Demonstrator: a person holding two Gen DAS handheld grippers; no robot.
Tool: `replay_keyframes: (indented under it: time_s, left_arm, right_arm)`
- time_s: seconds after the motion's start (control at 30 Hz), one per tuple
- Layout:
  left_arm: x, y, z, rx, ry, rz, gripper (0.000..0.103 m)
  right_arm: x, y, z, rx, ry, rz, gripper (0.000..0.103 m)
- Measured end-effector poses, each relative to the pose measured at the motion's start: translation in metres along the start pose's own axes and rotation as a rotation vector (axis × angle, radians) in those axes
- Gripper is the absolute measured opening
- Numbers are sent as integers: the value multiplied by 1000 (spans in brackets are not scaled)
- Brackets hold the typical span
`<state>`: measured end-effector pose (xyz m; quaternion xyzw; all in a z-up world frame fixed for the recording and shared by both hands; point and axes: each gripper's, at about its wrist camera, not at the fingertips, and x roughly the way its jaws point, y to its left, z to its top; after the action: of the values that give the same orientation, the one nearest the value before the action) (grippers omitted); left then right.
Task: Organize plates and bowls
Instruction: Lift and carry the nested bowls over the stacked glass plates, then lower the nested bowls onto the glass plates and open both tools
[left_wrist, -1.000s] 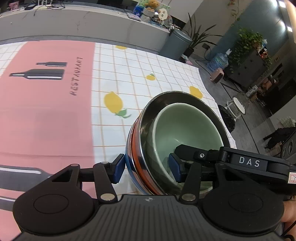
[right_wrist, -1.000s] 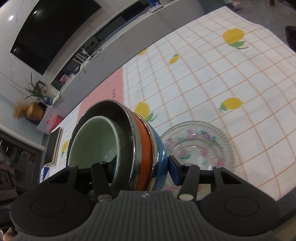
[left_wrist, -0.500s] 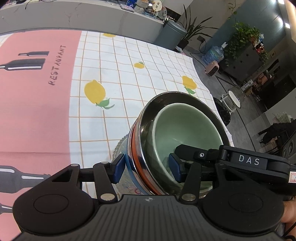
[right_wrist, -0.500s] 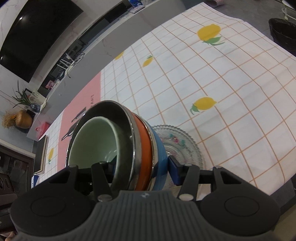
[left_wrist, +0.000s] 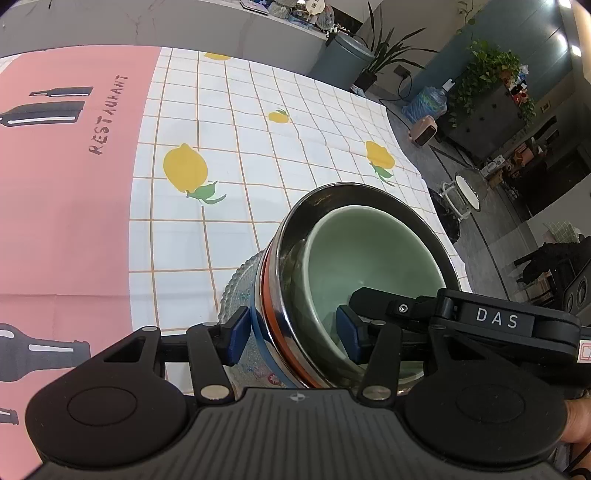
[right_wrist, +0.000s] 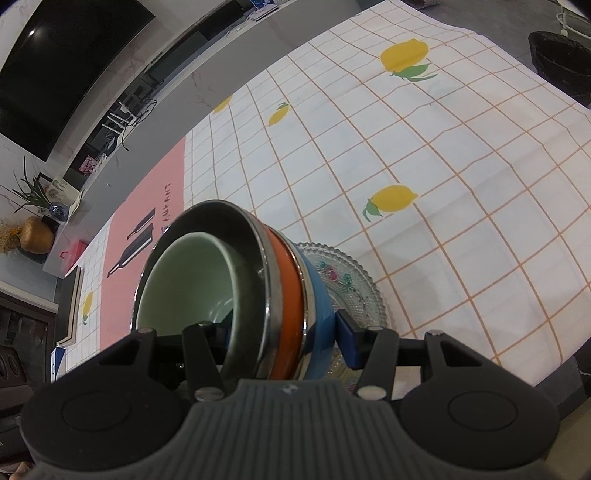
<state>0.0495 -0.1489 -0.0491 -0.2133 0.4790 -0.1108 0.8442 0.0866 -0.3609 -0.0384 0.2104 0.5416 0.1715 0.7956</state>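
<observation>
A stack of nested bowls (left_wrist: 332, 280) is held between both grippers. A pale green bowl (right_wrist: 184, 280) sits inside a steel bowl (right_wrist: 236, 236), which sits in orange and blue bowls. My left gripper (left_wrist: 291, 339) is shut on the stack's near wall, one pad outside on the blue bowl and one inside the green bowl. My right gripper (right_wrist: 282, 341) is shut on the opposite wall in the same way, and it appears in the left wrist view as the black "DAS" arm (left_wrist: 495, 317). A patterned glass plate (right_wrist: 354, 280) lies directly under the tilted stack. Whether the two touch is hidden.
The tablecloth (left_wrist: 258, 147) is white with orange checks and lemons, and a pink "RESTAURANT" panel (left_wrist: 66, 166) is on its left part. The table's right edge (right_wrist: 554, 332) drops to the floor close to the plate. A grey counter (left_wrist: 147, 22) runs behind the table.
Both grippers have lowered the bowl stack toward the table. The glass plate, unseen in the left wrist view at first, now shows under the stack, and it sits closer beneath it in the right view.
</observation>
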Motion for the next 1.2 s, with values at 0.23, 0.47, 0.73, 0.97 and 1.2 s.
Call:
replay_keyframes:
  time_s: [0.23, 0.47, 0.73, 0.97, 1.2]
  left_arm:
    - [3, 2, 0, 5, -2, 10, 57]
    - [2, -1, -2, 21, -1, 16, 57]
    - [4, -14, -3, 67, 14, 54, 57]
    - [6, -16, -3, 72, 18, 59, 56]
    - [-10, -19, -1, 97, -52, 45, 63]
  right_arm:
    - [6, -2, 1, 3, 6, 5, 51]
    - [6, -5, 0, 16, 10, 13, 52]
    - [6, -8, -1, 32, 15, -4, 55]
    - [-2, 0, -1, -29, -36, -64, 54]
    - [-23, 7, -2, -80, -149, -60, 66]
